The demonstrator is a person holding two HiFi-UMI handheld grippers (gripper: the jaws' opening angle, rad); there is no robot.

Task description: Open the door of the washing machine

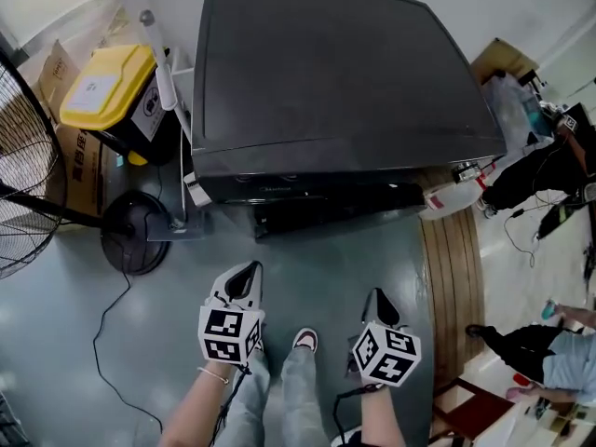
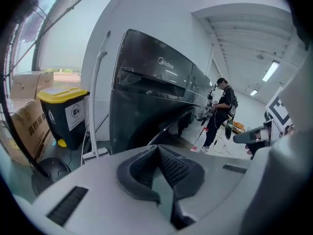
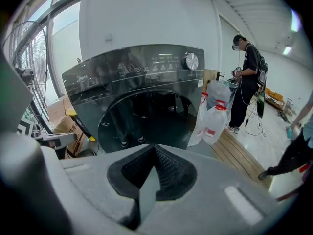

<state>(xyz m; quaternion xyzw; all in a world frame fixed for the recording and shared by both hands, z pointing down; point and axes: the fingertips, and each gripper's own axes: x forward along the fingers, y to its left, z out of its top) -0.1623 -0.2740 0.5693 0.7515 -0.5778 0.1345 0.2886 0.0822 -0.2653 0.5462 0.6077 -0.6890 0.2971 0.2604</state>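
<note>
The dark grey front-loading washing machine [image 1: 335, 73] stands ahead of me, seen from above in the head view. Its round glass door [image 3: 142, 114] faces me, closed, under a control panel with a silver knob [image 3: 191, 61]. My left gripper [image 1: 250, 276] hangs shut and empty, a short way in front of the machine's left half. My right gripper [image 1: 379, 298] is level with it on the right, also shut with nothing between its pads. The left gripper view sees the machine [image 2: 151, 97] at a slant from its left side. Neither gripper touches the machine.
A yellow-lidded bin [image 1: 107, 87], cardboard boxes [image 1: 79, 156] and a standing fan [image 1: 19, 175] with a round base [image 1: 135, 231] crowd the left. White plastic jugs [image 3: 215, 116] lean at the machine's right by a wooden strip [image 1: 456, 277]. A person [image 3: 247, 82] stands beyond.
</note>
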